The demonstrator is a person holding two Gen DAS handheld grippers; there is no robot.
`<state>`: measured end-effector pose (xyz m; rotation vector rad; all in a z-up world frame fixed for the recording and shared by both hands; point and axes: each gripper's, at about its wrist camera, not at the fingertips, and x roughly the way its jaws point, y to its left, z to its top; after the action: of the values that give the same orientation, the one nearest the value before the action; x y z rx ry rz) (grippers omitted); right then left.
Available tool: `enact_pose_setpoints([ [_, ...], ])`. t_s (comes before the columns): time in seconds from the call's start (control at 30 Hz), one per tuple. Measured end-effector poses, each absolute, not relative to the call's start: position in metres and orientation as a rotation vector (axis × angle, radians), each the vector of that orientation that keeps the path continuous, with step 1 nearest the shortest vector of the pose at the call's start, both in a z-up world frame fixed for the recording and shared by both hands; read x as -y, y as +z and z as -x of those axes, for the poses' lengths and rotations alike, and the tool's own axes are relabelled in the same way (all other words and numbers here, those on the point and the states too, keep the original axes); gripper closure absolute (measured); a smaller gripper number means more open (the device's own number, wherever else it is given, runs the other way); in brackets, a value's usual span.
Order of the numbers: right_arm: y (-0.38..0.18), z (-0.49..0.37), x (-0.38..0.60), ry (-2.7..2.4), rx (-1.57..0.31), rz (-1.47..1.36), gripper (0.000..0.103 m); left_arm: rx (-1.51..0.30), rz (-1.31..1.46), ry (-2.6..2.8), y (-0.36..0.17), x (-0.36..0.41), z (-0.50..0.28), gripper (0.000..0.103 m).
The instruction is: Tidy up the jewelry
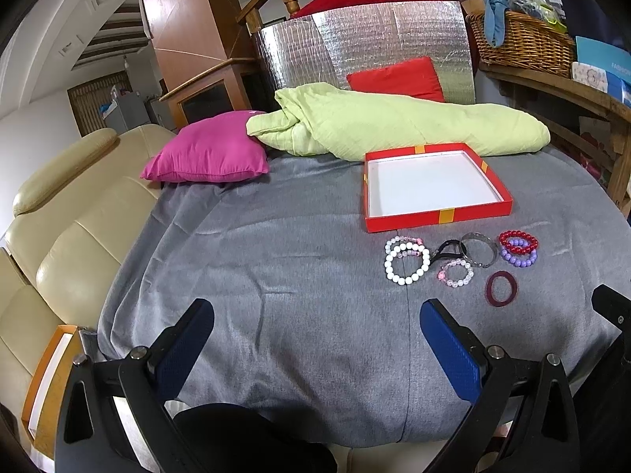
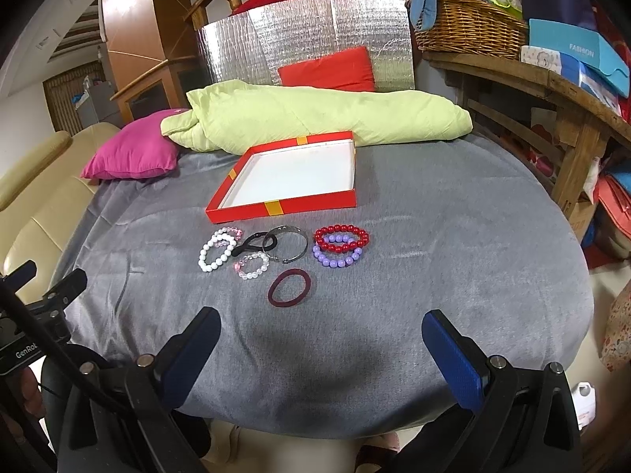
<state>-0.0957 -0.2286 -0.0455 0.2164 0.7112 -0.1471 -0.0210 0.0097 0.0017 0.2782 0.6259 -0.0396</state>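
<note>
I found the tray [image 2: 347, 175] lying on the cloth [image 2: 434, 276], ahead of my grippers. Just before the tray lay the bracelets [image 2: 272, 252] in a row, apart from it. Nearest me, before the row, lay a hair tie [image 2: 289, 282]. Behind the tray lay a folded quilt [image 2: 315, 118]; a cushion [image 2: 134, 153] lay left of it.

A blue box [image 2: 572, 49] on the wooden shelf reads "FASHION". The black device [image 2: 15, 349] at left reads "GenRob", cut off.
</note>
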Motion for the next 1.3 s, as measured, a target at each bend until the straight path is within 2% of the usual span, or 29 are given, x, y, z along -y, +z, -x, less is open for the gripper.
enact_pose_setpoints([
  [0.4, -0.081, 0.047, 0.236, -0.089, -0.801, -0.201, 0.001, -0.744, -0.196, -0.124, -0.032, -0.024, -0.032, 0.000],
  [0.5, -0.094, 0.019, 0.234, -0.028, -0.825, -0.257, 0.013, -0.808, -0.143, -0.148, -0.048, -0.033, -0.054, 0.000],
  [0.57, -0.101, 0.001, 0.226, -0.004, -0.844, -0.248, 0.017, -0.839, -0.116, -0.160, -0.056, -0.036, -0.065, 0.000],
  [0.63, -0.113, -0.020, 0.217, -0.013, -0.887, -0.194, 0.027, -0.868, -0.105, -0.189, -0.066, -0.037, -0.077, 0.006],
  [0.7, -0.121, -0.032, 0.211, -0.015, -0.919, -0.174, 0.044, -0.904, -0.092, -0.222, -0.073, -0.037, -0.088, 0.022],
  [0.8, -0.140, -0.041, 0.210, -0.049, -0.998, -0.139, 0.056, -0.953, -0.066, -0.279, -0.084, -0.034, -0.106, 0.036],
  [0.83, -0.139, -0.039, 0.208, -0.056, -0.975, -0.124, 0.058, -0.968, -0.054, -0.299, -0.087, -0.032, -0.114, 0.038],
  [0.87, -0.139, -0.039, 0.207, -0.061, -0.968, -0.110, 0.067, -0.977, -0.043, -0.318, -0.089, -0.029, -0.119, 0.041],
  [0.9, -0.138, -0.038, 0.205, -0.060, -0.954, -0.101, 0.081, -0.984, -0.034, -0.337, -0.089, -0.026, -0.124, 0.042],
  [0.97, -0.136, -0.036, 0.203, -0.054, -0.932, -0.109, 0.093, -0.990, -0.015, -0.395, -0.090, -0.015, -0.134, 0.042],
  [1.13, -0.131, -0.030, 0.214, -0.039, -0.886, -0.170, 0.096, -1.018, -0.017, -0.504, -0.099, 0.010, -0.157, 0.043],
  [1.17, -0.129, -0.033, 0.218, -0.039, -0.883, -0.174, 0.096, -1.031, -0.017, -0.513, -0.105, 0.013, -0.163, 0.052],
  [1.2, -0.127, -0.034, 0.222, -0.037, -0.881, -0.175, 0.096, -1.054, -0.018, -0.521, -0.112, 0.016, -0.169, 0.066],
  [1.3, -0.121, -0.033, 0.227, -0.018, -0.843, -0.204, 0.096, -1.069, -0.007, -0.546, -0.120, 0.020, -0.176, 0.081],
])
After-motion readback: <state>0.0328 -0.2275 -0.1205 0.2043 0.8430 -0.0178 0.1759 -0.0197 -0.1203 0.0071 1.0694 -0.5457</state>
